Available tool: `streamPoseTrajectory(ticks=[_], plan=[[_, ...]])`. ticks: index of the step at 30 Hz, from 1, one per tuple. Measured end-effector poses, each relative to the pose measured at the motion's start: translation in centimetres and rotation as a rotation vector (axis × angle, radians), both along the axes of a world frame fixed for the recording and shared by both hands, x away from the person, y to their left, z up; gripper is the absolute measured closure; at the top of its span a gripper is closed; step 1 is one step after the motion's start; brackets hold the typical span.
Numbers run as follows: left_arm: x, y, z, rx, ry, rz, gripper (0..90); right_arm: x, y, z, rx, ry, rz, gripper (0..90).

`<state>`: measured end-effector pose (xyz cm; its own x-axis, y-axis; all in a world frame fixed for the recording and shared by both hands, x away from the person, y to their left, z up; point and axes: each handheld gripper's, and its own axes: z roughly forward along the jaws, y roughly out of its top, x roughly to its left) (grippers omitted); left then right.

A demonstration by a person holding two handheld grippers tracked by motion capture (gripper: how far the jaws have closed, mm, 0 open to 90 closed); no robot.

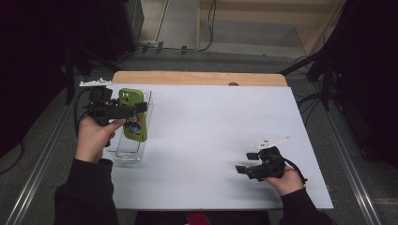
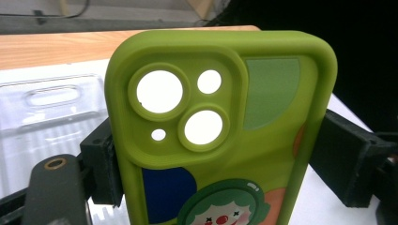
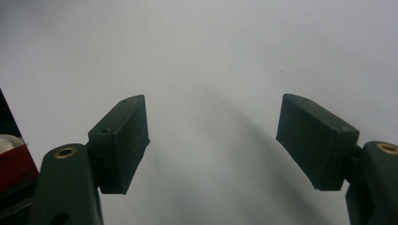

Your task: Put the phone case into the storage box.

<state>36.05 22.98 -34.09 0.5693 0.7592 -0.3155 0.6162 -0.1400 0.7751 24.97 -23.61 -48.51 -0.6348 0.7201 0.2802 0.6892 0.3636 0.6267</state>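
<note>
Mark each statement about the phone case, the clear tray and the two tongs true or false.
1. The left tongs grip the green phone case by its two long edges. True.
2. The right tongs hold a second case. False: they stand open with nothing between them, over the white table cover.
3. The case has a clown face printed on it. True.
4. The clear plastic tray sits at the table's right edge. False: it lies at the left edge, under the case.

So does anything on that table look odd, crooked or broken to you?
Nothing looks broken or spilled. The green rubbery phone case with the clown sticker is clamped across its sides by the left gripper, above the clear plastic tray. The right gripper is open with nothing between its jaws, over the white table.
</note>
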Motion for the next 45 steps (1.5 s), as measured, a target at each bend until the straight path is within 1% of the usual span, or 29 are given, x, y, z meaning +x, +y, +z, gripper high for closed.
streamPoseTrajectory(ticks=[2,3,5,9,10,12,15,16,20,23,25,28,31,32,36,38,41,42,44,45], plan=[[0.2,0.2,-0.2,0.008,-0.004,0.018,17.5,0.0,0.0,0.0,0.000,-0.002,0.002,23.6],[0.4,0.3,-0.4,0.004,-0.002,0.031,17.5,0.0,0.0,0.0,0.003,-0.002,0.002,23.6],[0.7,0.4,-0.7,0.009,0.002,0.044,17.5,0.1,-0.1,0.0,0.009,0.002,-0.005,23.6],[1.3,0.6,-0.9,0.025,-0.007,0.088,17.5,0.2,-0.1,-0.1,0.008,0.005,-0.003,23.6],[1.4,0.6,-0.9,0.025,0.000,0.097,17.5,0.2,0.0,-0.1,0.007,0.005,-0.002,23.6],[1.9,0.6,-1.0,0.019,0.015,0.108,17.5,0.2,0.0,-0.1,0.009,0.003,-0.006,23.6],[2.6,0.5,-1.1,0.024,0.018,0.118,17.5,0.2,0.0,-0.1,0.011,0.000,-0.003,23.6],[2.8,0.4,-1.1,0.024,0.014,0.124,17.5,0.3,0.1,-0.1,0.004,0.000,-0.003,23.6],[3.7,0.1,-1.0,0.039,0.022,0.120,17.4,0.2,0.2,-0.1,0.005,0.001,0.000,23.6],[4.2,-0.2,-0.7,0.037,0.025,0.110,17.4,0.2,0.3,-0.1,0.004,-0.002,0.006,23.6],[4.5,-0.3,-0.5,0.058,0.016,0.115,17.4,0.2,0.4,-0.1,0.001,-0.004,0.009,23.6],[5.1,-0.3,-0.2,0.060,0.009,0.114,17.4,0.3,0.2,-0.1,0.003,-0.003,0.000,23.6],[5.8,-0.3,-0.1,0.064,0.000,0.122,17.4,0.3,0.1,-0.2,0.003,-0.001,-0.001,23.6],[6.0,-0.2,-0.1,0.070,0.000,0.126,17.4,0.3,0.1,-0.2,0.003,0.001,-0.001,23.6],[7.0,-0.1,-0.1,0.067,0.007,0.141,17.4,0.4,0.1,-0.2,0.012,0.000,0.002,23.6],[7.4,-0.1,-0.1,0.062,0.003,0.150,17.4,0.4,0.2,-0.2,0.012,-0.001,0.004,23.6],[8.0,-0.4,-0.2,0.072,-0.004,0.159,17.4,0.4,0.2,-0.3,0.010,0.003,0.007,23.6],[8.1,-0.4,-0.1,0.069,-0.007,0.160,17.4,0.3,0.1,-0.3,0.010,0.000,0.009,23.6],[8.3,-0.7,0.1,0.074,-0.024,0.162,17.4,0.2,0.2,-0.2,0.012,-0.003,0.009,23.6],[8.3,-0.8,0.3,0.070,-0.040,0.159,17.3,0.2,0.2,-0.2,0.013,-0.003,0.008,23.6]])
